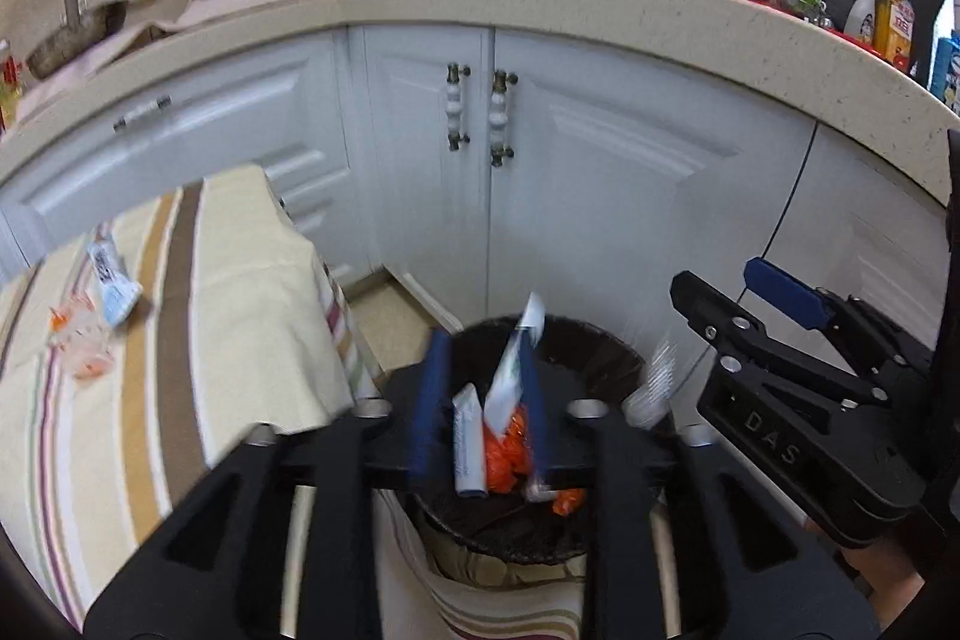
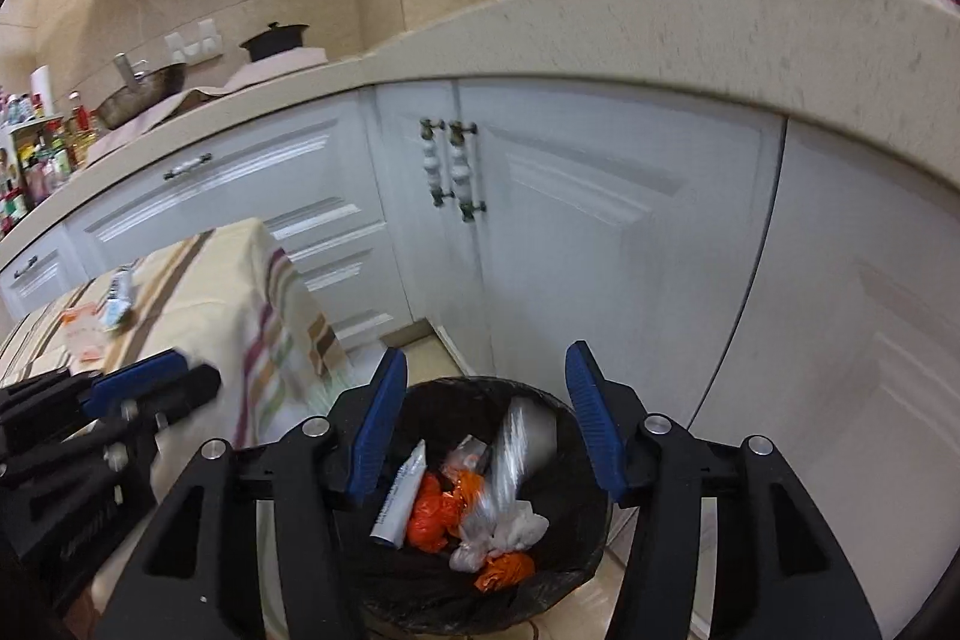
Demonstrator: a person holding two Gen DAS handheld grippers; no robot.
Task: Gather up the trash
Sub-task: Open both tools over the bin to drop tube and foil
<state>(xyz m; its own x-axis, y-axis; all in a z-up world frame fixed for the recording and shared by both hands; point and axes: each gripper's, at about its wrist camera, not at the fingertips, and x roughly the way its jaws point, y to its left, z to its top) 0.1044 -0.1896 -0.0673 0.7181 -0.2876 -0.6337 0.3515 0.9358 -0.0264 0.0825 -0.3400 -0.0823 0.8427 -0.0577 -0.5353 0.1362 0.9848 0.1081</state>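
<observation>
Left claw (image 1: 480, 400) open over bin (image 1: 606, 358), wrapper (image 1: 513, 370) blurred between fingers | right claw (image 2: 486, 424) open above bin | trash (image 2: 462, 508) in bin | more wrappers (image 1: 102, 304) on table (image 1: 240, 292), cabinets (image 1: 570, 196) behind

Black angular left gripper (image 1: 480, 406), right gripper (image 2: 486, 430), blue ribbed finger pads (image 2: 591, 418), silver screws, "DAS" lettering

The white-green wrapper (image 1: 510, 370) between the left gripper's (image 1: 480, 400) fingers is smeared by motion, its print unreadable. The clear plastic cup (image 2: 516, 445) over the bin (image 2: 576, 532) blurs too. On the striped tablecloth (image 1: 240, 280), the small packets (image 1: 111, 280) are too soft to identify. The right gripper's (image 1: 744, 292) body is cut off by the left view's edge.
</observation>
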